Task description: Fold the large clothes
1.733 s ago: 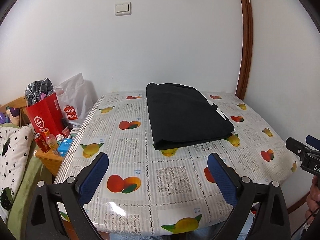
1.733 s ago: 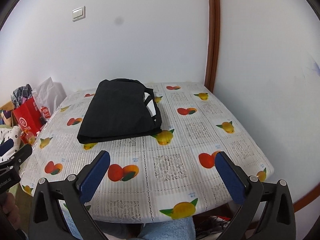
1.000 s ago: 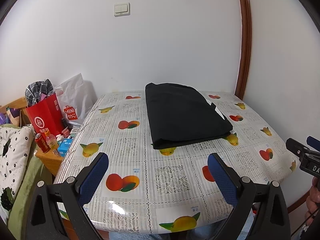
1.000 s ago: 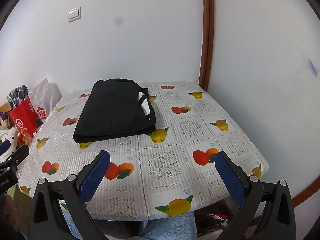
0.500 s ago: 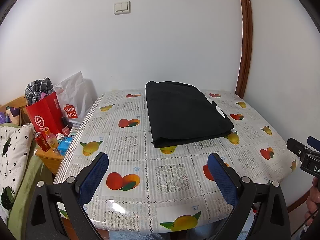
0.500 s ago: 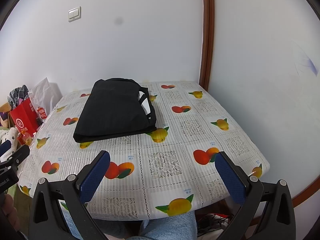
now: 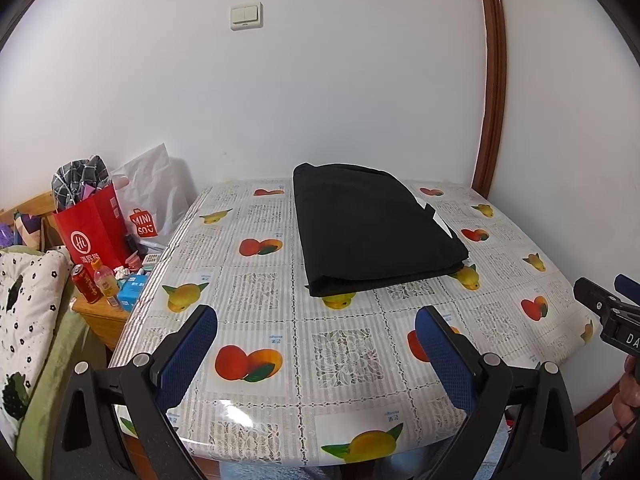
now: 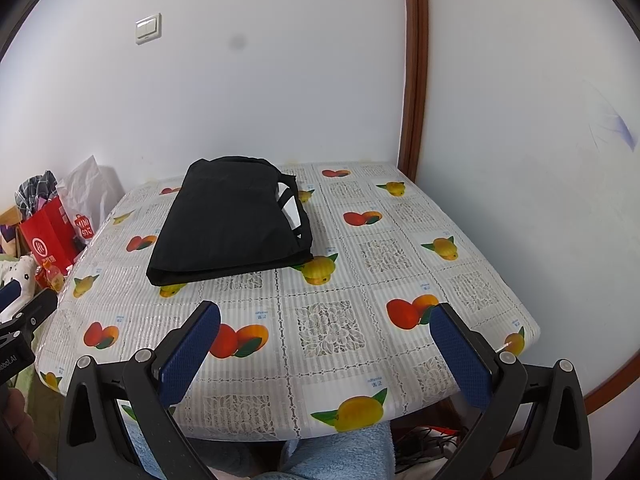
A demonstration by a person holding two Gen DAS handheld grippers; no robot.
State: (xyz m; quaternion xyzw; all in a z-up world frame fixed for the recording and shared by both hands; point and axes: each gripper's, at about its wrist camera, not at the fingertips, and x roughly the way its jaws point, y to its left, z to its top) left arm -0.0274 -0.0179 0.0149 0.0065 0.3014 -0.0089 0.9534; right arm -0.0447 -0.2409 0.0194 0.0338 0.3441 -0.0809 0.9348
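A black garment [image 7: 372,228] lies folded into a flat rectangle at the back middle of the table [image 7: 256,296]; it also shows in the right wrist view [image 8: 234,216]. A white patch shows at its right edge. My left gripper [image 7: 316,324] is open and empty, held back over the table's near edge, well short of the garment. My right gripper [image 8: 326,320] is open and empty, also back at the near edge. Each gripper shows at the side of the other's view.
The table [image 8: 400,280] has a fruit-print plastic cloth and stands in a corner of white walls. Left of it are a red paper bag [image 7: 90,232], a white Miniso bag [image 7: 152,196], a wooden stand with cans and bottles [image 7: 96,280], and a spotted blanket [image 7: 24,304].
Both grippers shifted slightly while staying open and back from the table. The folded garment has not moved.
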